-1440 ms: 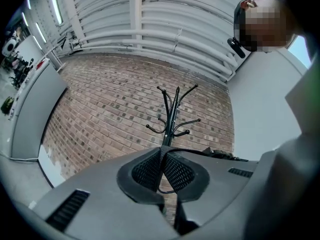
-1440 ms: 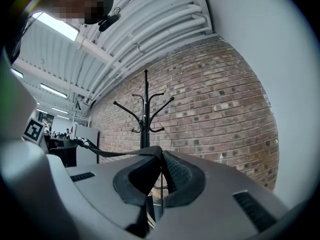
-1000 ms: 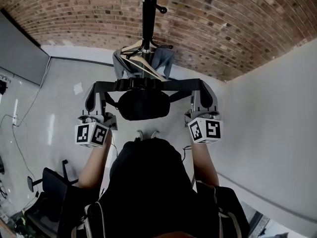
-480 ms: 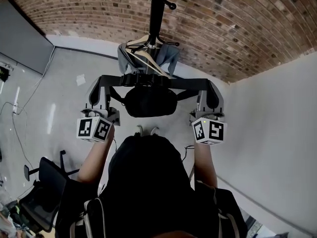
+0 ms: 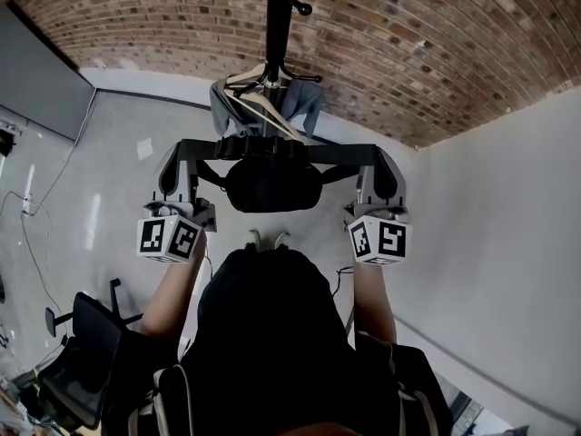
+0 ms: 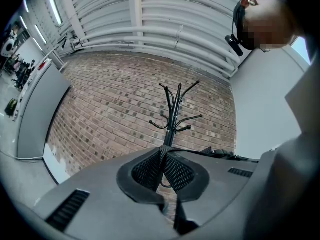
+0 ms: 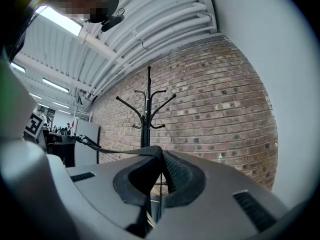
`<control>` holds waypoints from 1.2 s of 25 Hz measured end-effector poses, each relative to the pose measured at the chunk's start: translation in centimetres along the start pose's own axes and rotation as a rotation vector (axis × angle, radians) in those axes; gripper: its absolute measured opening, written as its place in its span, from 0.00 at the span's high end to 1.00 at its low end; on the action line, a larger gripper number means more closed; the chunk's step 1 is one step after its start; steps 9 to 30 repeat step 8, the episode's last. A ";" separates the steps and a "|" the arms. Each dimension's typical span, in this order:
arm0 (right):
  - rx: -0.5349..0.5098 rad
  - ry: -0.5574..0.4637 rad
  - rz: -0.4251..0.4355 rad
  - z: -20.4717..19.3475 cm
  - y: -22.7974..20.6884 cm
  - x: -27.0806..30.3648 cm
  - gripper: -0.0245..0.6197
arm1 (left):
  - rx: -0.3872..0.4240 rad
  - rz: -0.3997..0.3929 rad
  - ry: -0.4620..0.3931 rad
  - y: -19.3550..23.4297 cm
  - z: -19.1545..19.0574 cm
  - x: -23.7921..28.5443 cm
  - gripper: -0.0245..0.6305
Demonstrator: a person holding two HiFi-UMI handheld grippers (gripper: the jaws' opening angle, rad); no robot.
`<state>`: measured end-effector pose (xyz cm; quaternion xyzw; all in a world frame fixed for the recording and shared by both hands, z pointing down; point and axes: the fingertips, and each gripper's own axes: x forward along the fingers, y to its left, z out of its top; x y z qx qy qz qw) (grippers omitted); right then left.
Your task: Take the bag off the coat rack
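Observation:
A black bag (image 5: pixel 272 186) hangs from its black strap (image 5: pixel 272 150), which runs level between my two grippers in front of the black coat rack (image 5: pixel 277 25). My left gripper (image 5: pixel 188 150) is shut on the strap's left end, and the webbing is pinched between its pads (image 6: pixel 162 159). My right gripper (image 5: pixel 370 153) is shut on the right end, and the strap (image 7: pixel 110 151) leads off to the left from its jaws (image 7: pixel 160 159). In both gripper views the coat rack (image 6: pixel 172 119) (image 7: pixel 146 119) stands a little way behind the strap with bare upper hooks.
A grey garment on a wooden hanger (image 5: pixel 263 107) hangs low on the rack. A brick wall (image 5: pixel 436 53) lies behind it, and a white wall (image 5: pixel 508 243) closes the right side. An office chair (image 5: pixel 86 334) stands at the lower left, and a grey panel (image 5: pixel 36 71) at the far left.
Both grippers keep the strap stretched with the bag hanging between them. Only the head view has shifted slightly.

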<state>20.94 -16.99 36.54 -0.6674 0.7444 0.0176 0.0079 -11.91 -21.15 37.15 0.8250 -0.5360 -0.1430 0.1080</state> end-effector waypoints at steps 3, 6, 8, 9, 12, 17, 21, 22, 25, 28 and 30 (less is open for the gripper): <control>0.004 -0.004 0.002 0.1 0.2 0.1 0.93 | 0.004 -0.005 0.000 0.2 0.1 0.0 0.93; 0.002 -0.009 0.007 0.3 0.4 0.2 0.93 | 0.007 -0.003 0.000 0.3 0.4 0.0 0.93; -0.002 -0.012 0.010 0.5 0.5 0.3 0.93 | 0.008 -0.005 -0.007 0.4 0.5 0.0 0.93; -0.002 -0.012 0.010 0.5 0.5 0.3 0.93 | 0.008 -0.005 -0.007 0.4 0.5 0.0 0.93; -0.002 -0.012 0.010 0.5 0.5 0.3 0.93 | 0.008 -0.005 -0.007 0.4 0.5 0.0 0.93; -0.002 -0.012 0.010 0.5 0.5 0.3 0.93 | 0.008 -0.005 -0.007 0.4 0.5 0.0 0.93; -0.002 -0.012 0.010 0.5 0.5 0.3 0.93 | 0.008 -0.005 -0.007 0.4 0.5 0.0 0.93; -0.002 -0.012 0.010 0.5 0.5 0.3 0.93 | 0.008 -0.005 -0.007 0.4 0.5 0.0 0.93; -0.002 -0.012 0.010 0.5 0.5 0.3 0.93 | 0.008 -0.005 -0.007 0.4 0.5 0.0 0.93; -0.002 -0.012 0.010 0.5 0.5 0.3 0.93 | 0.008 -0.005 -0.007 0.4 0.5 0.0 0.93; -0.002 -0.012 0.010 0.5 0.5 0.3 0.93 | 0.008 -0.005 -0.007 0.4 0.5 0.0 0.93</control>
